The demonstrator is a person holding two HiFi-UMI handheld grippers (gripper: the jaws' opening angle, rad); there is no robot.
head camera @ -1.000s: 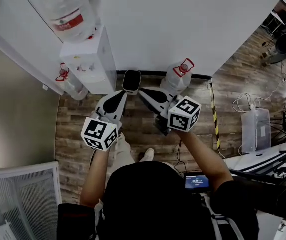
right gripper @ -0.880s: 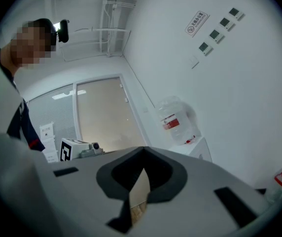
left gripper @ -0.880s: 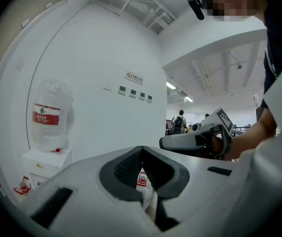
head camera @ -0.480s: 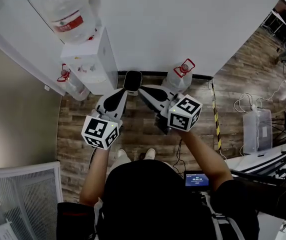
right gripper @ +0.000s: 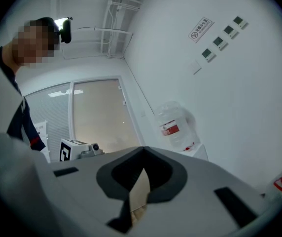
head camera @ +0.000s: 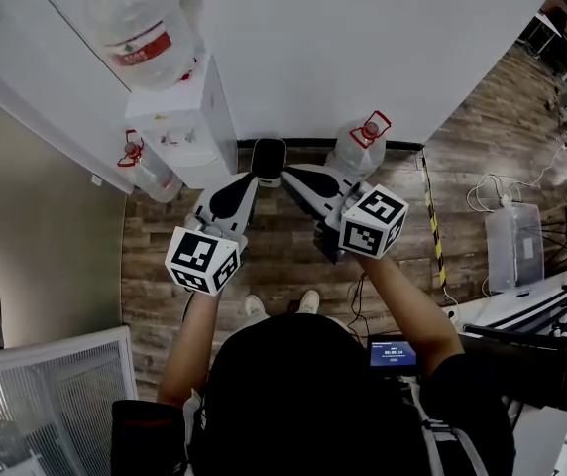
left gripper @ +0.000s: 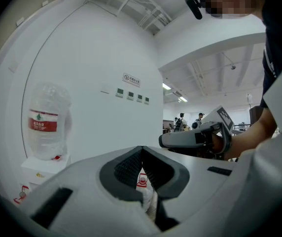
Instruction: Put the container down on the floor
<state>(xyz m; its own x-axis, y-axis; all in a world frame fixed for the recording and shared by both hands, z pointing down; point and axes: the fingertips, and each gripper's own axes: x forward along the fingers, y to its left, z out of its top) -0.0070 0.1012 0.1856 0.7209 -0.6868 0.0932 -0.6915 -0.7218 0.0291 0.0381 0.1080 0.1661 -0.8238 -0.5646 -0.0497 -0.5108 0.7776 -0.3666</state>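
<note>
Looking down in the head view, both bare forearms reach forward from the person's body at about the same height, and the two tools angle inward so that their tips nearly meet. The left hand-held gripper (head camera: 255,178) and the right hand-held gripper (head camera: 286,175) hang above the wooden floor (head camera: 274,256), with their marker cubes nearest the person. The container (head camera: 355,151), a clear water jug with a red handle, stands upright on the floor against the white wall (head camera: 363,48), apart from both tools and just right of a dark open-topped bin (head camera: 268,157). A water dispenser (head camera: 189,117) carrying an upturned bottle (head camera: 145,28) stands to the left, with another jug (head camera: 150,172) beside it. In the left gripper view the jaws are level and pressed together at their tips with nothing gripped; the jug's red-capped neck shows far off through the slot behind them, and the right tool lies alongside at the right. In the right gripper view the jaws are likewise closed tip to tip and empty, pointing toward the wall.
</note>
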